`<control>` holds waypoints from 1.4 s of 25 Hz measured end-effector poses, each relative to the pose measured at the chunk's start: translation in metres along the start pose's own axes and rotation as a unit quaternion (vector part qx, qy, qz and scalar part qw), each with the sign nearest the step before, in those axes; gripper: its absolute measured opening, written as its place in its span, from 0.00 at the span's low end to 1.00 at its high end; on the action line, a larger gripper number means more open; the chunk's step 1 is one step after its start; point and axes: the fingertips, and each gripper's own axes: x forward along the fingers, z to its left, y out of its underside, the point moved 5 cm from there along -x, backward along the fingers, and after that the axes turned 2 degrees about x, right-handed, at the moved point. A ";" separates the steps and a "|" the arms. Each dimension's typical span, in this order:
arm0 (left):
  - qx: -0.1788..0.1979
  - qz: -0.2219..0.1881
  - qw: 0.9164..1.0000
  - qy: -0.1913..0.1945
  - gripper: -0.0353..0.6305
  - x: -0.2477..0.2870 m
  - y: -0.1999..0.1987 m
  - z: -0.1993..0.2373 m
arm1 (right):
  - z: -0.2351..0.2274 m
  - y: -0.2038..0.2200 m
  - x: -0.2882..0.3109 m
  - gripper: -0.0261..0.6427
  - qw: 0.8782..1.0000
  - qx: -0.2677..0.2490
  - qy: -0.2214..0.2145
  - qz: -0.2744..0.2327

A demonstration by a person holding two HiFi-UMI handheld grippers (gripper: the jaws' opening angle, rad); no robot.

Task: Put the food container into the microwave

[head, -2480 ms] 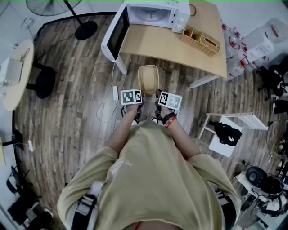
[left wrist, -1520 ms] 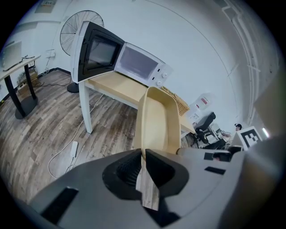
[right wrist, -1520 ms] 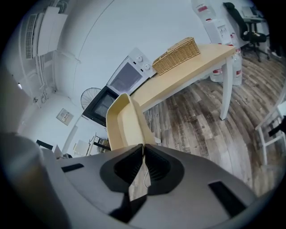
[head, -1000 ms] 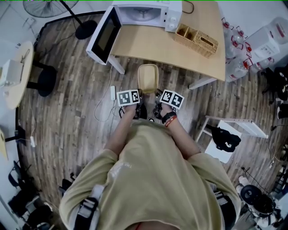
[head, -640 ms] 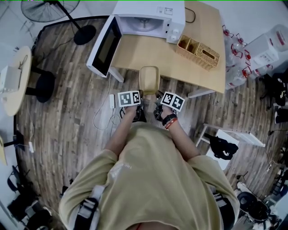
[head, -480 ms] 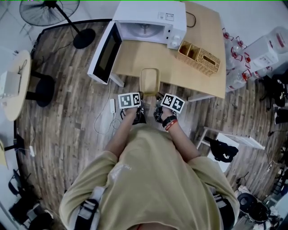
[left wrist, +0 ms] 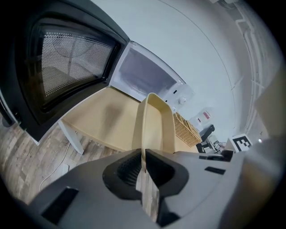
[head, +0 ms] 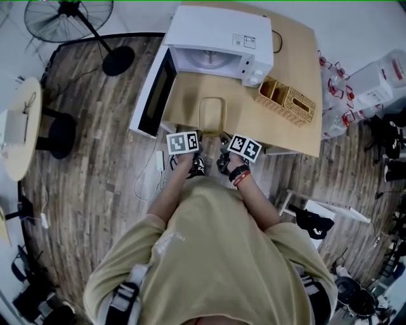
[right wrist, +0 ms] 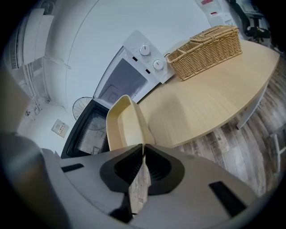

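A pale yellow food container (head: 211,114) hangs over the near edge of the wooden table (head: 292,63), held level between both grippers. My left gripper (head: 196,134) is shut on its near left rim, and the thin wall of the food container (left wrist: 154,125) runs up between the jaws. My right gripper (head: 223,137) is shut on the near right rim of the food container (right wrist: 123,127). The white microwave (head: 219,41) stands at the table's far left, its door (head: 152,95) swung wide open to the left. Its cavity (left wrist: 143,76) is lit, and I see nothing in it.
A wicker basket (head: 290,101) sits on the table right of the microwave. A floor fan (head: 76,19) stands at the far left, beside a round side table (head: 19,120). Clear plastic bins (head: 374,70) stand at the right. A white cable (head: 152,171) lies on the wood floor.
I have stepped closer to the table. The container, carried in both grippers, has moved from over the floor to over the table's near edge, toward the open microwave.
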 end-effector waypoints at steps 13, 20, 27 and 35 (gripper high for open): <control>0.006 0.002 1.000 0.019 0.12 0.027 -0.085 0.037 | 0.037 -0.053 0.069 0.09 1.000 0.006 0.002 -0.013; -0.024 -0.008 0.999 0.041 0.12 0.032 -0.113 0.046 | 0.050 -0.061 0.083 0.09 1.000 0.005 0.008 -0.006; -0.028 -0.018 0.998 0.053 0.12 0.043 -0.135 0.043 | 0.057 -0.091 0.093 0.09 1.000 0.010 0.004 -0.022; -0.018 -0.026 0.999 0.041 0.12 0.065 -0.176 0.041 | 0.064 -0.134 0.120 0.09 1.000 -0.003 -0.006 -0.022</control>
